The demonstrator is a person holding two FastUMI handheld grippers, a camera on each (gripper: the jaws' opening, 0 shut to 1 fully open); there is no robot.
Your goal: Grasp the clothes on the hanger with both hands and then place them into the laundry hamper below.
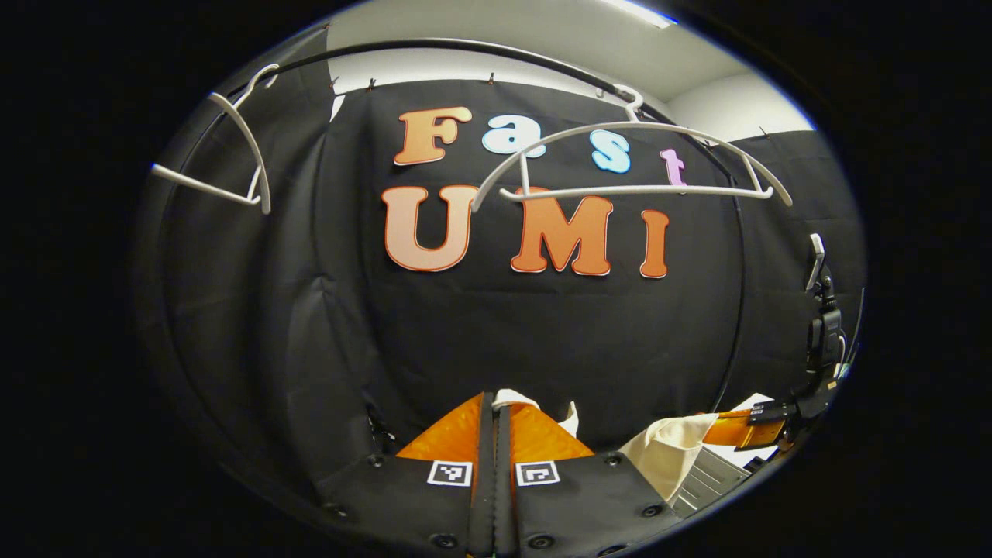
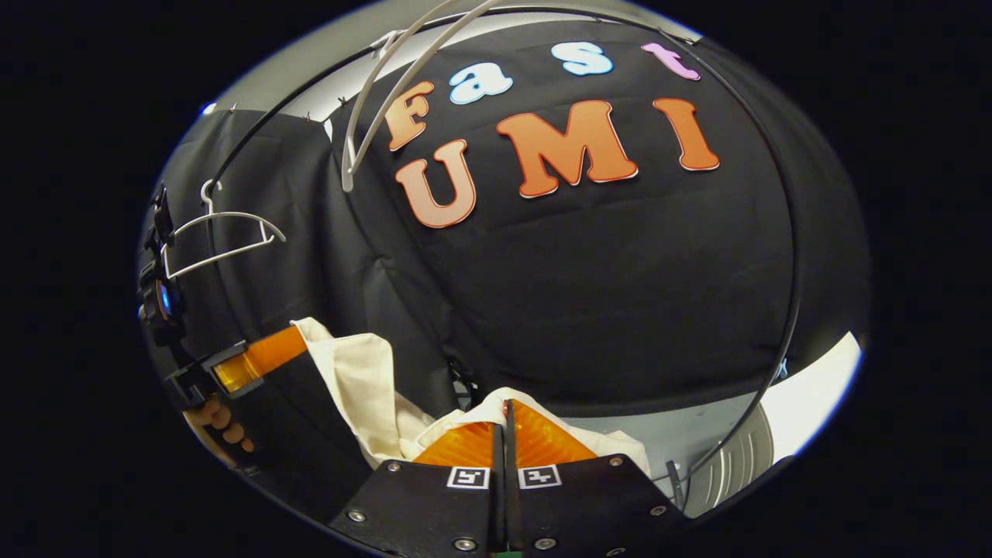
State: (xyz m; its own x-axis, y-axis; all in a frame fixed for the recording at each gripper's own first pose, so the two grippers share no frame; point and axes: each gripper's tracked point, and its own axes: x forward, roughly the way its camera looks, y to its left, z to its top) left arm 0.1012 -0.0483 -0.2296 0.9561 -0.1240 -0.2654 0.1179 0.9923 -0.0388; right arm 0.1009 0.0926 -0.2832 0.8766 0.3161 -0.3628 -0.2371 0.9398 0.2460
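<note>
Left gripper (image 1: 496,418): orange fingers together, clamped on a fold of the cream cotton garment (image 1: 666,453). Right gripper (image 2: 505,430): fingers likewise pinched on the same cloth, which hangs slack between the two, clear of the white plastic hanger (image 1: 632,167) on the black rail (image 1: 465,50) behind. Judged step: carrying down. The ribbed pale hamper (image 2: 732,465) lies low and beside; next, lower both together, then release.

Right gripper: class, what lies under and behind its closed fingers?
The cream cloth bunches around the right gripper's fingertips; behind hangs the black wall. Anything beneath the cloth is covered.
</note>
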